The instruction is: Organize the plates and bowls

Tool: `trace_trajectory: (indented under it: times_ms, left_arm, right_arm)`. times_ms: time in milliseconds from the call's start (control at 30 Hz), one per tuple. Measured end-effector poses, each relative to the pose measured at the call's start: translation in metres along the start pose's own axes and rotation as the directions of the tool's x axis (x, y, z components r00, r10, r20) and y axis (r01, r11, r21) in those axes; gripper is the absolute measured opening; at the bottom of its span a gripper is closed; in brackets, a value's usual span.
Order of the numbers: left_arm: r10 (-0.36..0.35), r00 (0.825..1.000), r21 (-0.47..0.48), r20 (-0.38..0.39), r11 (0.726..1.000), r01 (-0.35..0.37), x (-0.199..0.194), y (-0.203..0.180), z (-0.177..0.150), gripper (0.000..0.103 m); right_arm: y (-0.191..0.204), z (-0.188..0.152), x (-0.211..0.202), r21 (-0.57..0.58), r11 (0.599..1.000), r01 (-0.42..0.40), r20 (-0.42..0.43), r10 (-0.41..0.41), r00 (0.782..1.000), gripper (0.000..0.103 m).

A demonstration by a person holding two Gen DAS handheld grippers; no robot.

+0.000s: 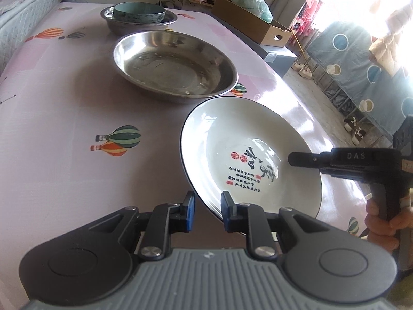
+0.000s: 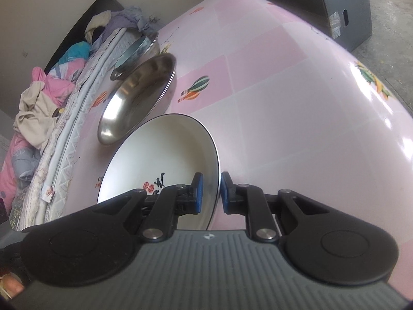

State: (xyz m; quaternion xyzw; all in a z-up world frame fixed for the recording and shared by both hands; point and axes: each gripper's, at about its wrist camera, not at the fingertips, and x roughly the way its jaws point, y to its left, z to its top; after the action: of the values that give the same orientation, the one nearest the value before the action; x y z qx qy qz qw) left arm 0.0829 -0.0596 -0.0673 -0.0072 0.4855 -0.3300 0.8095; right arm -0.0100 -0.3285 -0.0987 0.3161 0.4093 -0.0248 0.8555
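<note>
A white ceramic plate [image 1: 232, 139] with a dark rim and black calligraphy is tilted above the pink table. My right gripper [image 2: 211, 192] straddles its rim [image 2: 214, 155], one blue pad each side, closed on it; it also shows in the left wrist view [image 1: 304, 159] over the plate's right side. My left gripper [image 1: 206, 213] is open just in front of the plate's near rim, right pad close to the rim. A wide steel dish [image 1: 175, 64] sits behind. Farther back, a teal bowl [image 1: 139, 13] rests in a steel bowl [image 1: 116, 27].
The table's pink balloon-print cloth [image 1: 64, 129] curves away at the right edge. A bed with a mattress [image 2: 64, 118] and piled clothes borders the far side. A cardboard box [image 1: 247, 23] and grey box [image 2: 340, 13] stand beyond the table.
</note>
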Motion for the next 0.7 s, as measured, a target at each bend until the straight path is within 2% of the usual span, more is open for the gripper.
trace_trajectory:
  times_ms: [200,433,700]
  left_arm:
    - [0.039,0.999,-0.020,0.000,0.999,-0.039,0.012,0.002,0.010,0.022]
    - [0.094,0.995,0.010,0.031,0.995,-0.094,0.020,-0.009,0.015,0.025]
    - [0.117,0.992,-0.020,0.040,0.993,-0.116,0.016,-0.010,0.009,0.024]
  right_arm:
    - [-0.003,0.001,0.001,0.019,1.000,-0.014,0.020,0.013,1.000,0.014]
    - [0.002,0.004,0.006,-0.021,1.000,0.022,0.053,-0.021,0.998,0.013]
    - [0.007,0.002,0.008,-0.057,0.997,0.048,0.082,-0.043,0.996,0.013]
